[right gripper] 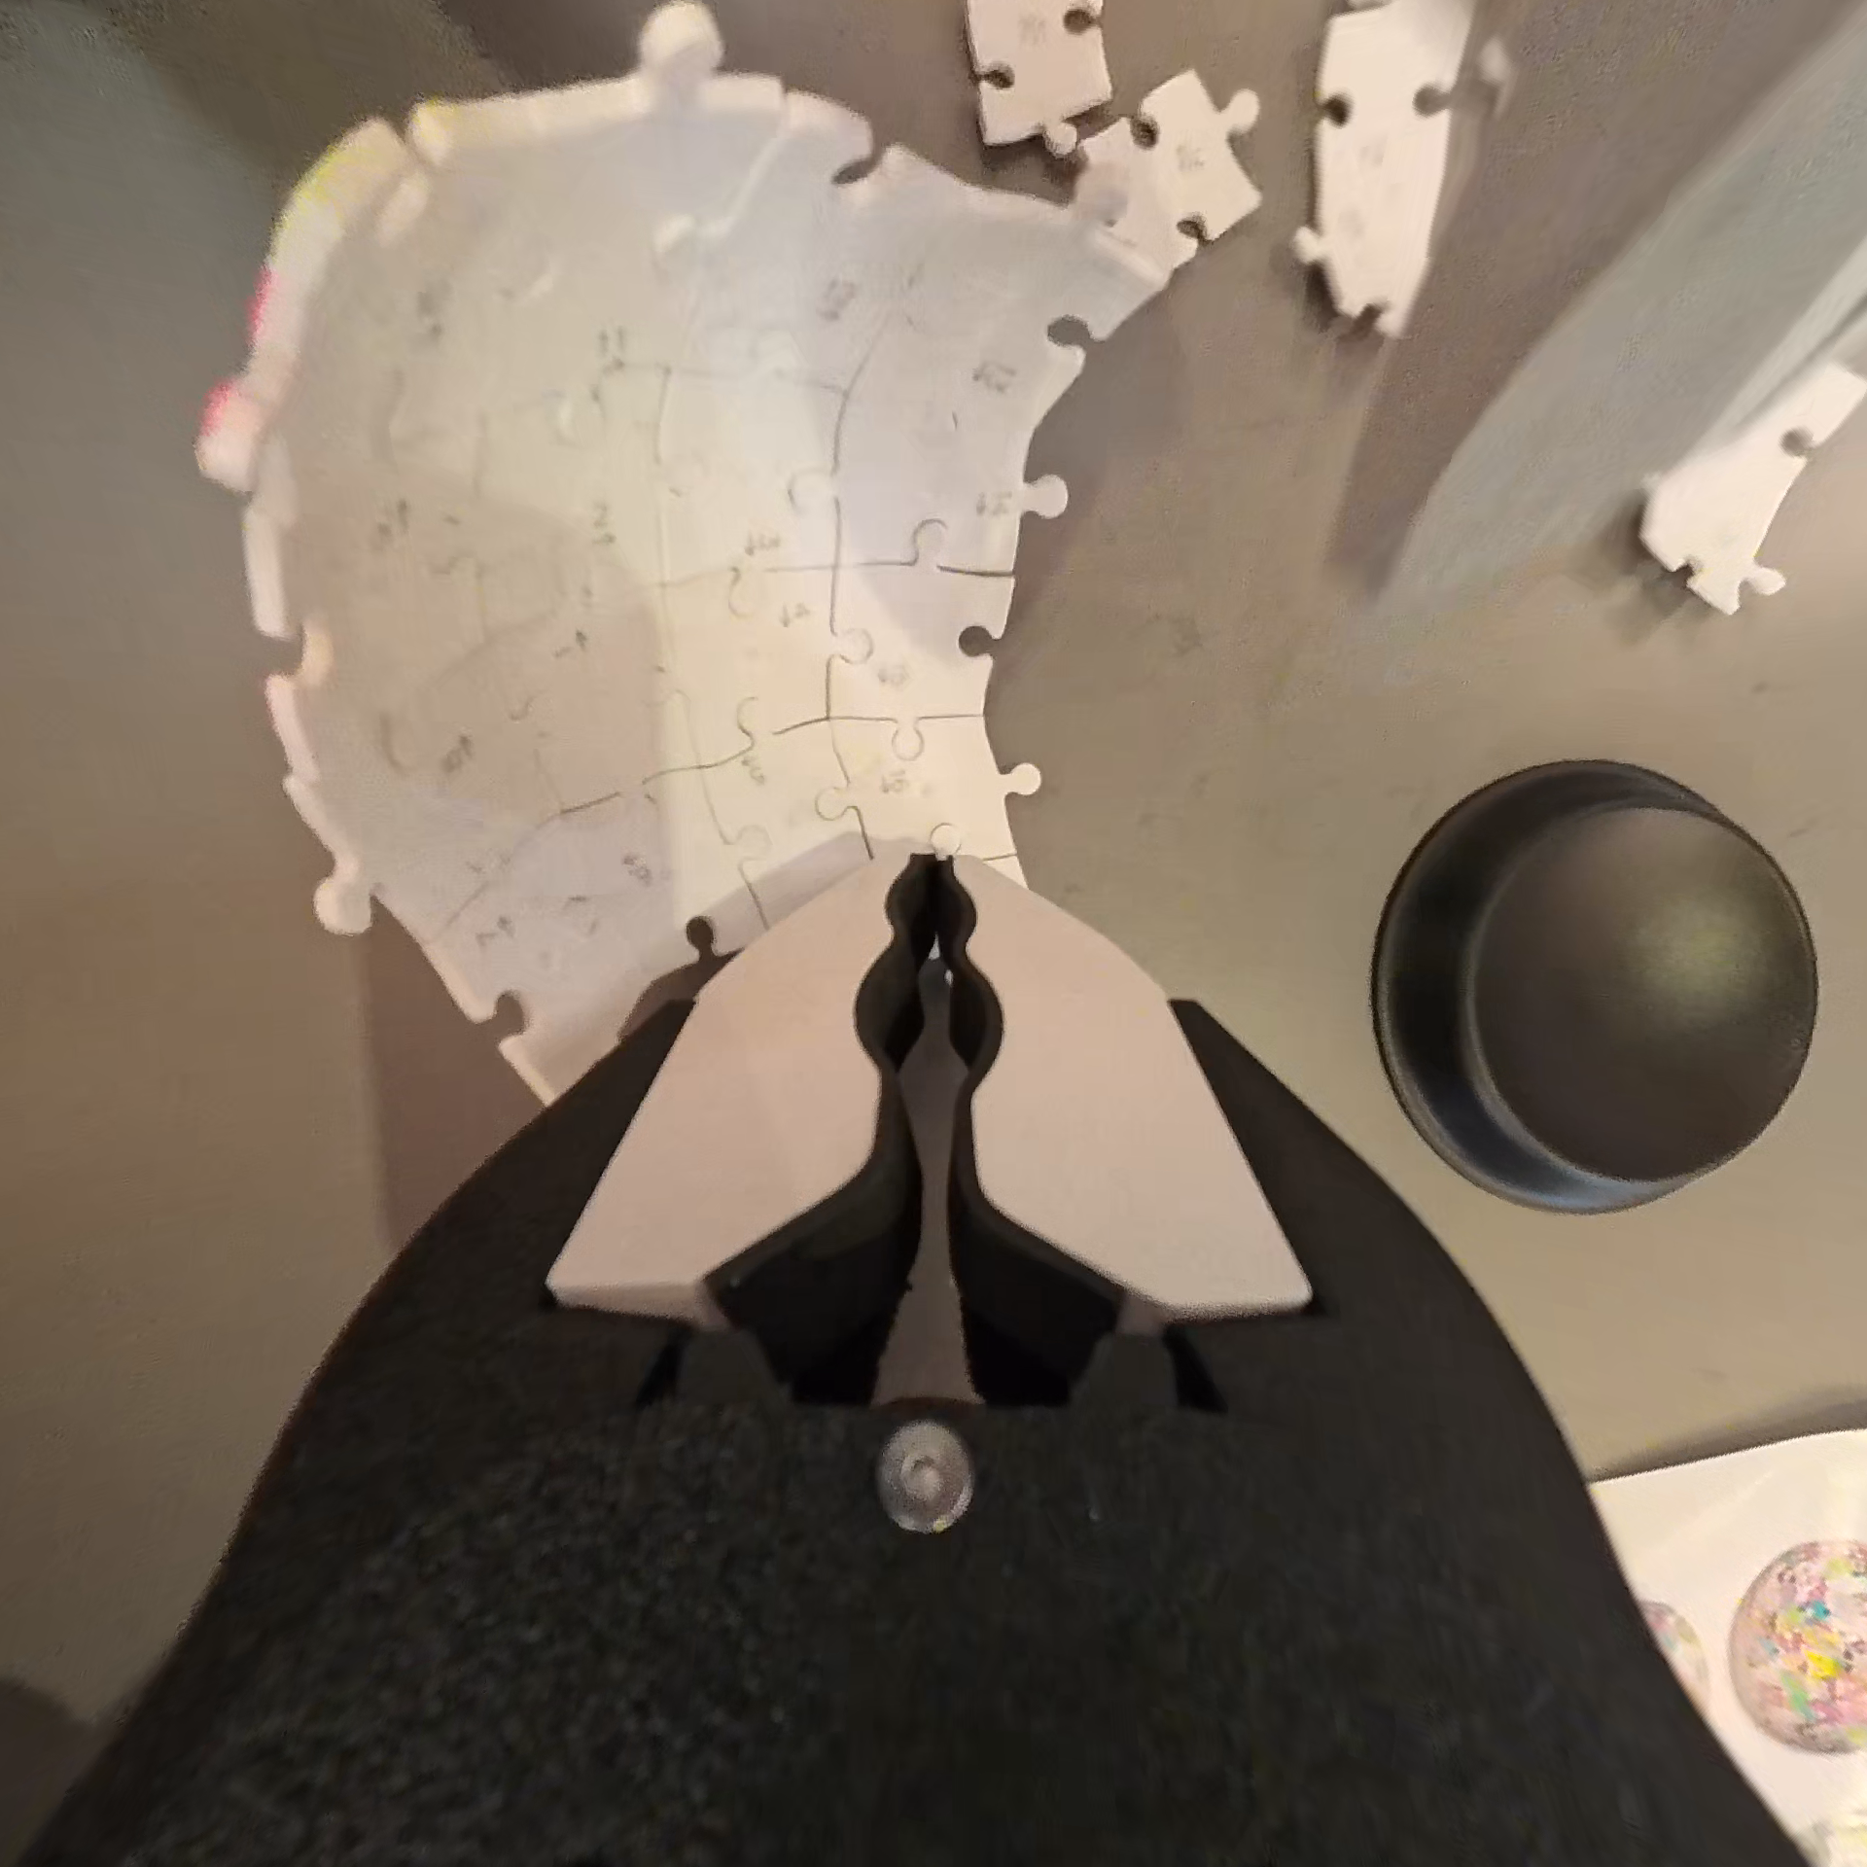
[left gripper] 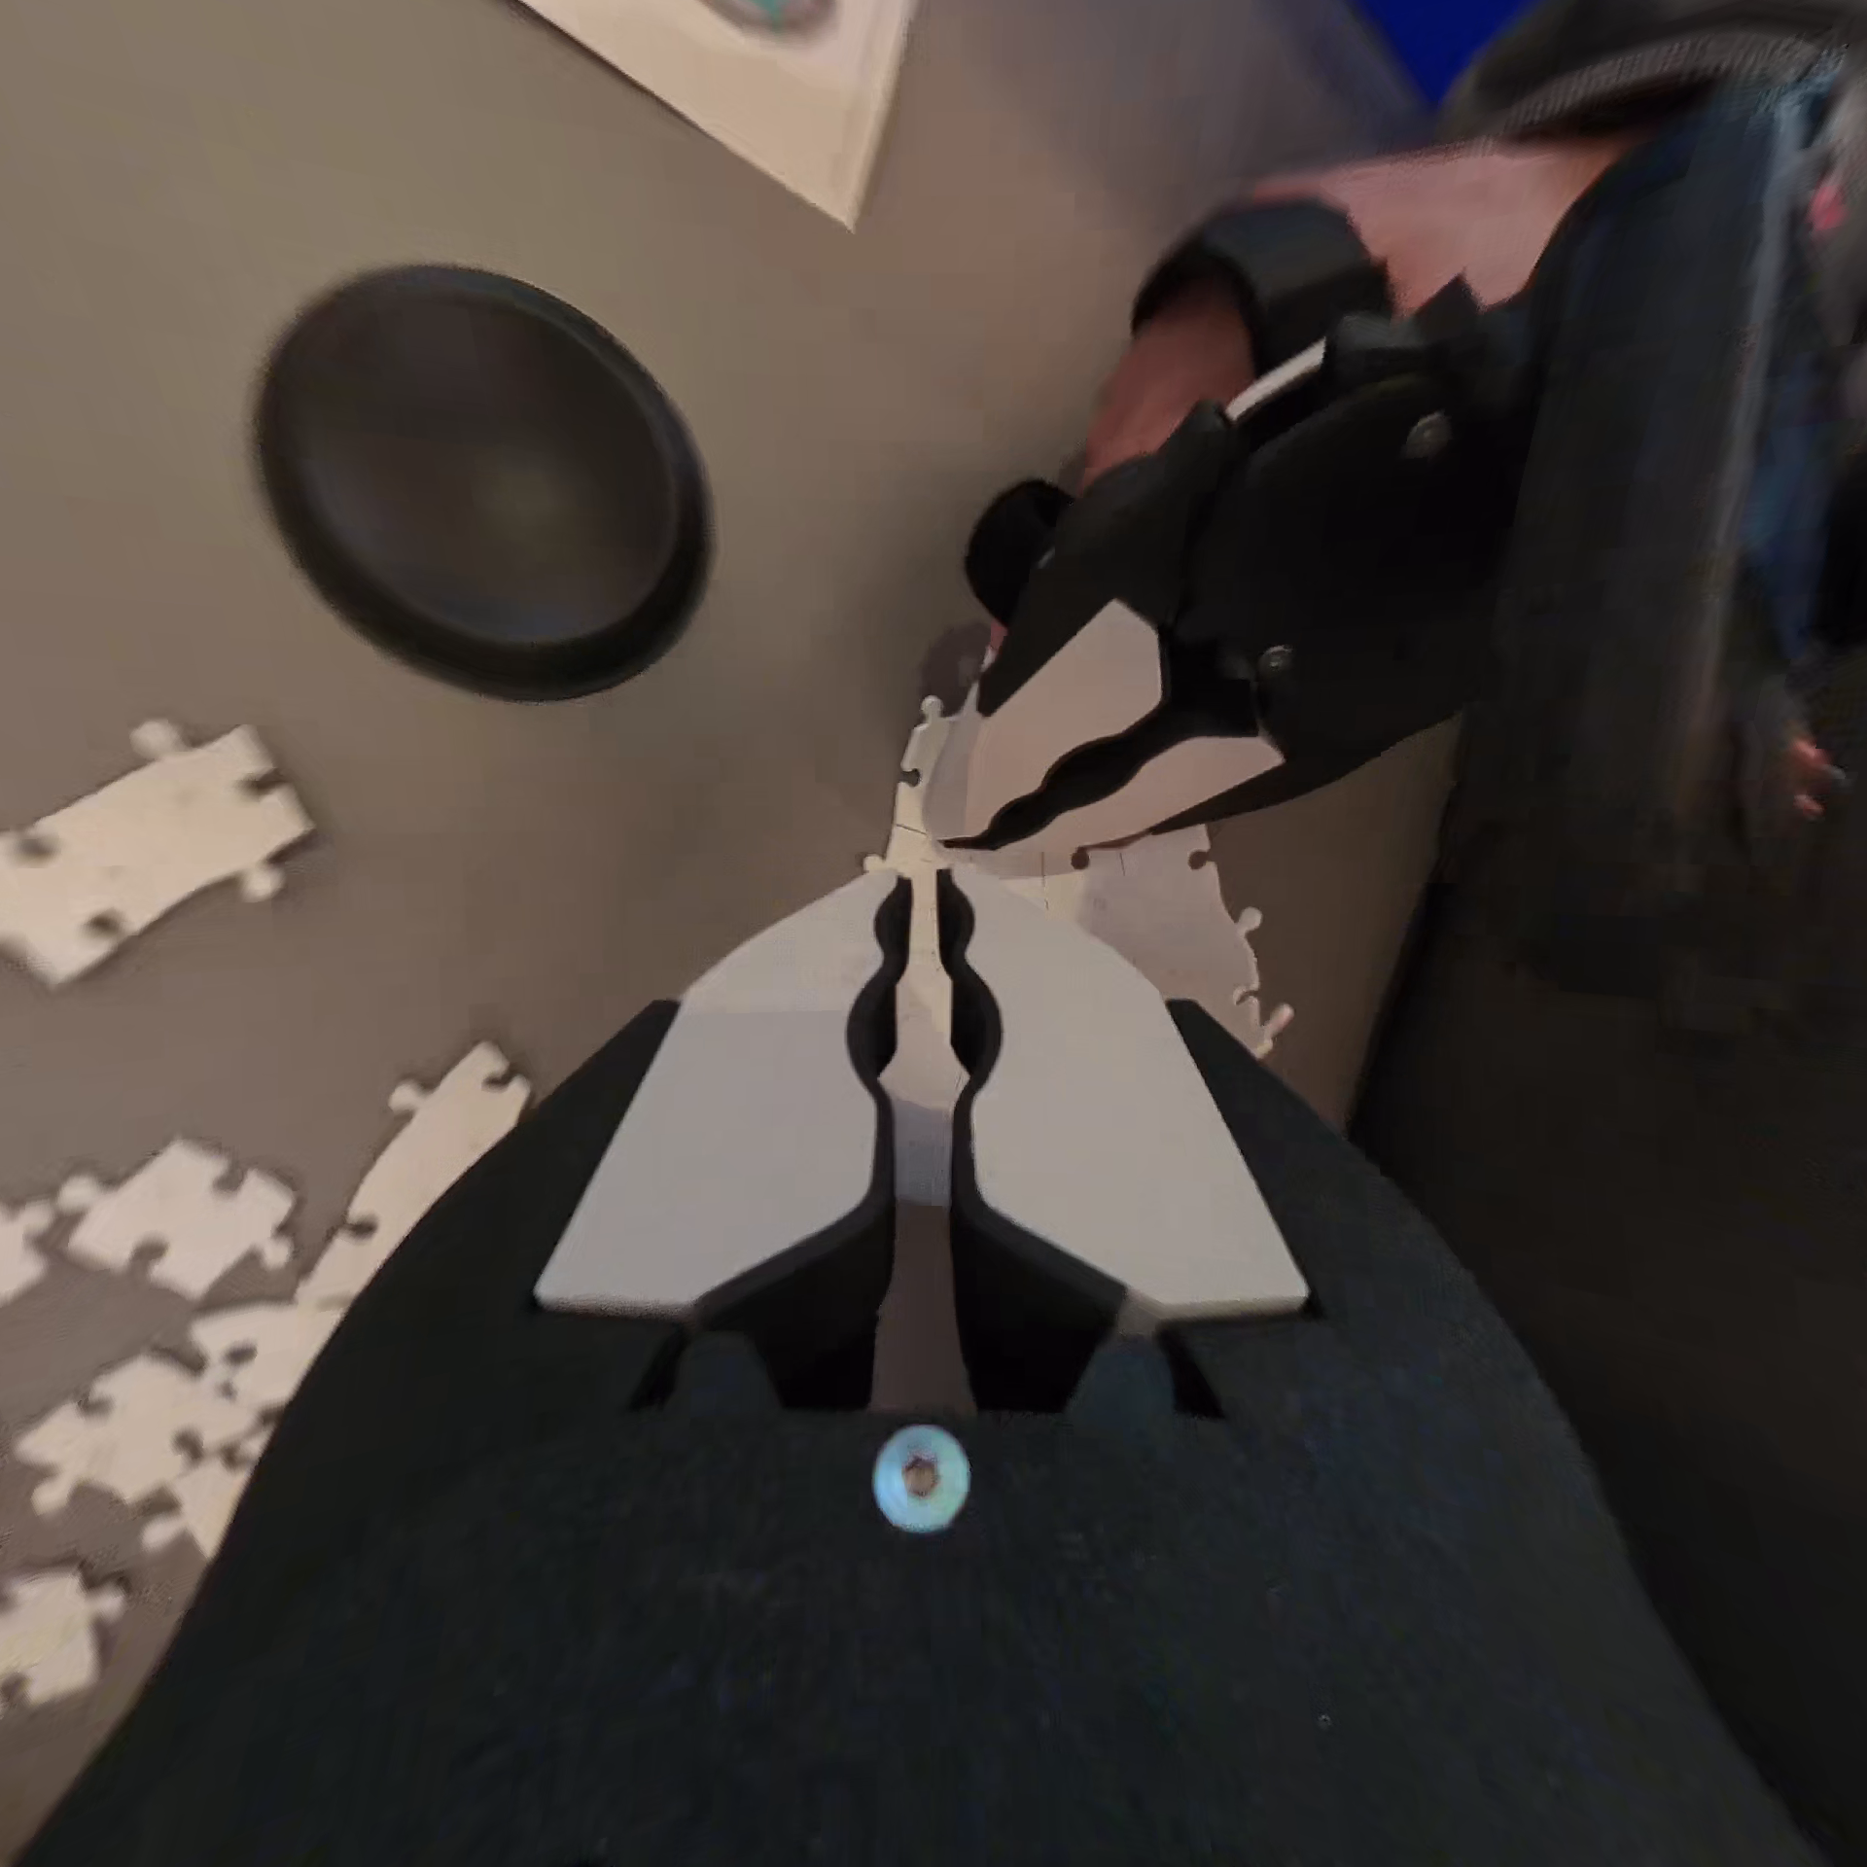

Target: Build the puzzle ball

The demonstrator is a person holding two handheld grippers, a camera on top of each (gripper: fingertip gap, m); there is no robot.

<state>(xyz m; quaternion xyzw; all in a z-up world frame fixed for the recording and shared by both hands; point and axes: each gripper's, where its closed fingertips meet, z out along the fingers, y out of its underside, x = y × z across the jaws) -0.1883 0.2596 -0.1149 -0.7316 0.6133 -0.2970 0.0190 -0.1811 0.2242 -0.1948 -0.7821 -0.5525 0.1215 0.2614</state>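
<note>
The part-built puzzle ball is a curved white shell [right gripper: 626, 505] of joined pieces, held above the grey table. My right gripper [right gripper: 935, 869] is shut on the shell's lower right rim. In the left wrist view the shell [left gripper: 1162, 909] appears nearly edge-on. My left gripper [left gripper: 921, 881] is shut on its near edge, with a white strip between the fingers. The right gripper [left gripper: 955, 839] comes in from the upper right, its tips almost touching the left's. The left gripper is hidden in the right wrist view.
A black round stand [right gripper: 1596, 990] [left gripper: 485, 485] sits on the table. Loose white pieces [right gripper: 1384, 162] [left gripper: 152, 849] lie scattered. A printed sheet [right gripper: 1768, 1637] [left gripper: 768, 91] lies at the table's edge. A person's hand [left gripper: 1313, 263] holds the right gripper. My right fingertips sit around 9 cm from my left ones.
</note>
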